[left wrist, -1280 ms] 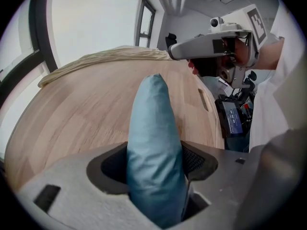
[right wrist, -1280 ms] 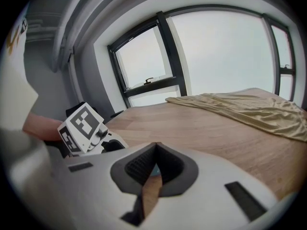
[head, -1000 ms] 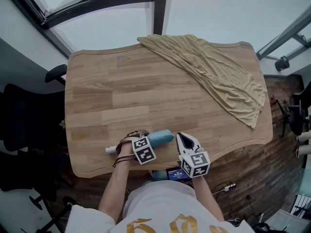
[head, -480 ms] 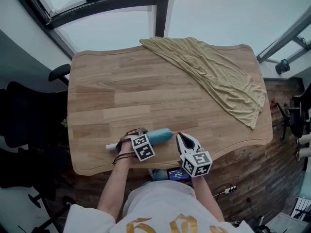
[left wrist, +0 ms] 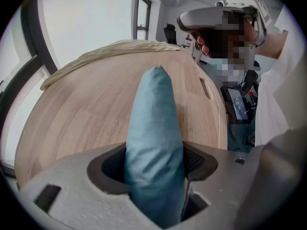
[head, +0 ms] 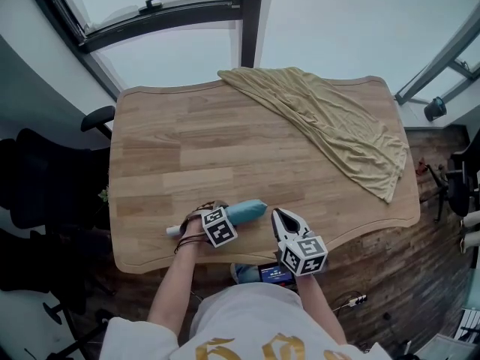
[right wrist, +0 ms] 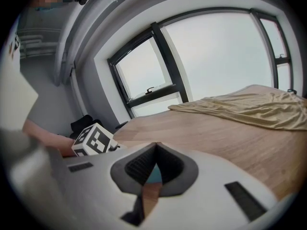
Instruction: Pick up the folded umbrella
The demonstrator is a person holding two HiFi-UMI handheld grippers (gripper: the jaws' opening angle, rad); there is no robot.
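Note:
The folded umbrella (head: 246,211) is light blue with a white handle end at its left, and it lies near the front edge of the wooden table (head: 225,148). My left gripper (head: 212,217) is shut on the umbrella; in the left gripper view the blue fabric (left wrist: 153,143) fills the gap between the jaws and points away over the table. My right gripper (head: 285,220) stands just right of the umbrella's tip with its jaws together and nothing between them (right wrist: 154,150).
A beige cloth (head: 330,118) is spread over the table's far right part. Black office chairs (head: 45,193) stand left of the table. A window (head: 180,13) lies beyond the far edge. A person's lap holds a phone (head: 271,274).
The head view has shifted slightly, so the table sits lower in the frame. Both grippers and the umbrella keep their places on the table.

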